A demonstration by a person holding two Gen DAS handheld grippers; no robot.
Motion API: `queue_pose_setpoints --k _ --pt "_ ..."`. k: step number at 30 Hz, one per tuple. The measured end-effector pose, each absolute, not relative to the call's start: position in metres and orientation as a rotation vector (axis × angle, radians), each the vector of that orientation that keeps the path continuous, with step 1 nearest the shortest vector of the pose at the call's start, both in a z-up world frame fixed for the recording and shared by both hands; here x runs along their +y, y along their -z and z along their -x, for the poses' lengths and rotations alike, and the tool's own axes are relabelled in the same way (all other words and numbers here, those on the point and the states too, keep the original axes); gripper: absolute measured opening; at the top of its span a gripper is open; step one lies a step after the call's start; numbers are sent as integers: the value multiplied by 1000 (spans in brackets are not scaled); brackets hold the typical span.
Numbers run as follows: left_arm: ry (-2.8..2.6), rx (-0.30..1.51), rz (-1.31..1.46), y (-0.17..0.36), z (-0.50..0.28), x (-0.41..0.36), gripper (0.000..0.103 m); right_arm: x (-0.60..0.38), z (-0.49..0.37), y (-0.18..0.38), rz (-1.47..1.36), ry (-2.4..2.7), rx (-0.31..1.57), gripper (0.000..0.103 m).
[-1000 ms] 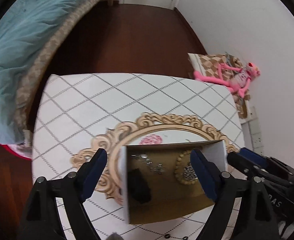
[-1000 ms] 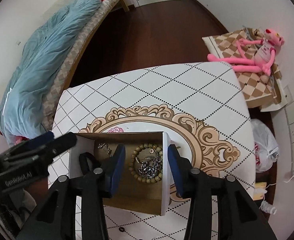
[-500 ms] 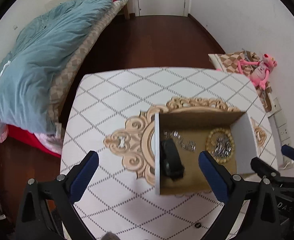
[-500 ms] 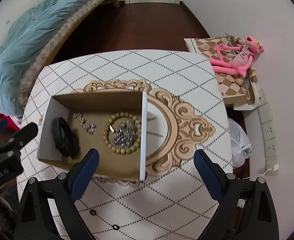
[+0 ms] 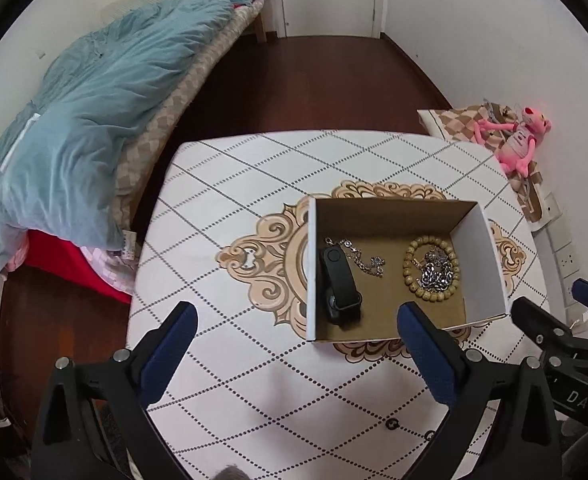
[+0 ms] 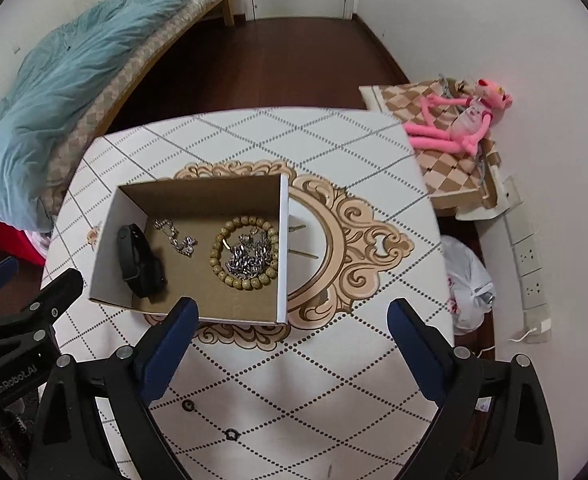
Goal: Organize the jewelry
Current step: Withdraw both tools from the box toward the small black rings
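Observation:
An open cardboard box (image 5: 490, 256) (image 6: 110, 236) stands on the patterned table. Inside lie a black wristband (image 5: 340, 284) (image 6: 136, 262), a thin silver chain (image 5: 360, 258) (image 6: 176, 236), and a wooden bead bracelet (image 5: 412, 280) (image 6: 222, 264) around a chunky silver chain (image 5: 436, 270) (image 6: 248, 258). My left gripper (image 5: 294, 344) is open and empty, above the table near the box's front left. My right gripper (image 6: 290, 340) is open and empty, above the table in front of the box's right side.
The table (image 5: 230, 208) (image 6: 346, 148) has a diamond-pattern top with a gold ornament. Two small black rings (image 6: 189, 405) lie near its front edge. A bed with a blue duvet (image 5: 78, 120) is at left; a pink plush toy (image 6: 454, 120) and a plastic bag (image 6: 468, 284) at right.
Both grippers have pulled back and up from the box. The right gripper's jaws went from narrow over the box to wide open. The box and jewelry have stayed put.

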State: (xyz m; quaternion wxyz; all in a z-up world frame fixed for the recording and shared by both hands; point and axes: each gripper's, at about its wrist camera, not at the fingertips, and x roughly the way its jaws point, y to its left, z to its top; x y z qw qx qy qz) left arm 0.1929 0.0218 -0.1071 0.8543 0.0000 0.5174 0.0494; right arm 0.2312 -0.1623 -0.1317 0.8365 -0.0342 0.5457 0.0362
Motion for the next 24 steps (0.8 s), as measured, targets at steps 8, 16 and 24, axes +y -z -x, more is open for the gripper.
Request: queue_pose_setpoints --k 8,16,24 --pt "-137 993 -5 70 -161 28 102 -163 -199 88 89 -53 1030 97" --pt "-129 947 9 45 -123 31 102 -162 -164 57 74 -51 953 97" --pt "-120 941 2 38 -102 29 102 -160 -137 51 54 -76 945 97"
